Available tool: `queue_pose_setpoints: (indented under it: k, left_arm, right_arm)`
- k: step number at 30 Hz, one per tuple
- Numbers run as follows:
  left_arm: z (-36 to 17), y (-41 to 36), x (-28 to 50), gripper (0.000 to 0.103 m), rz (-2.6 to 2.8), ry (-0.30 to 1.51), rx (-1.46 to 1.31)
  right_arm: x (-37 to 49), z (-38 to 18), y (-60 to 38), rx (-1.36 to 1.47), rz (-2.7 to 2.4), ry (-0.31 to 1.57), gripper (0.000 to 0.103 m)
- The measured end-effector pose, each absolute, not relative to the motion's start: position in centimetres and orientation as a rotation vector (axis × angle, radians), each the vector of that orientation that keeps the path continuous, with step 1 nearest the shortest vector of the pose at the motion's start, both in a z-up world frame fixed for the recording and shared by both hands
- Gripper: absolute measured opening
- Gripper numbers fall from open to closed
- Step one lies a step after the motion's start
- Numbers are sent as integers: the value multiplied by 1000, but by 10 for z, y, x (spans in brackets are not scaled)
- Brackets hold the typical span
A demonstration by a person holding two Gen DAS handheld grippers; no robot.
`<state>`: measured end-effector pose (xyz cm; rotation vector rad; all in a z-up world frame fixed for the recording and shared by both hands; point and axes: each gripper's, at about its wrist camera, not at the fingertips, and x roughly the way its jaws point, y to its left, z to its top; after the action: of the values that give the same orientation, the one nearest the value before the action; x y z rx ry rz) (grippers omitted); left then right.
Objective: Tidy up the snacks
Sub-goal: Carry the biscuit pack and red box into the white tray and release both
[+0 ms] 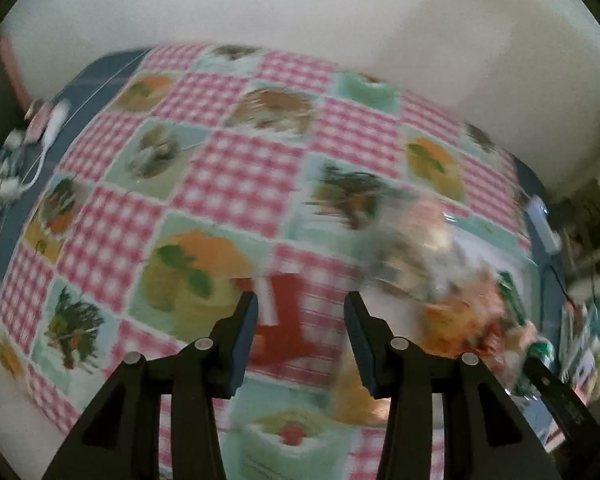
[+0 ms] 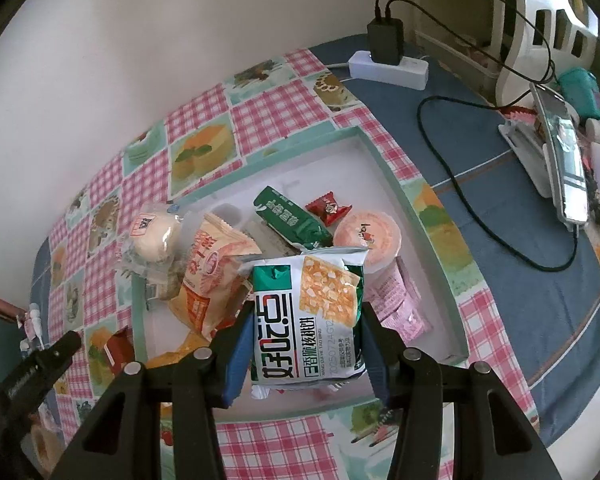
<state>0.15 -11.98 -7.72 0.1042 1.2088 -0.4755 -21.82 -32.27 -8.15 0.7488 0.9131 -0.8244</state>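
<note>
My right gripper (image 2: pixel 306 338) is shut on a green-and-white cracker packet (image 2: pixel 312 304) and holds it just above the near part of a white tray with a teal rim (image 2: pixel 420 216). In the tray lie a wrapped bun (image 2: pixel 156 236), an orange packet (image 2: pixel 208 276), a green sachet (image 2: pixel 296 220), a red candy (image 2: pixel 328 208), a pink jelly cup (image 2: pixel 368 236) and pink packets (image 2: pixel 400 304). My left gripper (image 1: pixel 304 316) hangs open over the checked tablecloth. A small red packet (image 1: pixel 284 320) lies on the cloth below its gap, left of the tray (image 1: pixel 516 264). This view is blurred.
A white power strip (image 2: pixel 412 70) with a black charger (image 2: pixel 386 38) and cables lies on the blue cloth at the back right. A phone on a stand (image 2: pixel 564 160) and small items stand at the right edge. The wall runs close behind the table.
</note>
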Motion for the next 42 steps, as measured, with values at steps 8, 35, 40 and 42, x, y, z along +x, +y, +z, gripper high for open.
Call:
queue_pose_setpoints:
  k: [8,35,40,42]
  left_arm:
    - [-118,-106,19,62,-441,1368,29]
    - [-80,-182,-26,41,-710,1156,158]
    - [-90,-213,-58,41,-819,1137,253]
    - [-91,-217,-64,41,-838,1143,266]
  right_arm:
    - [-212,-84,-321,749,-809,929,52]
    - [-211,-87,-322,757,-807,946,52]
    - [-211,-90,-322,760,-811,952,52]
    - [-210,-91,-323,759,-809,957,52]
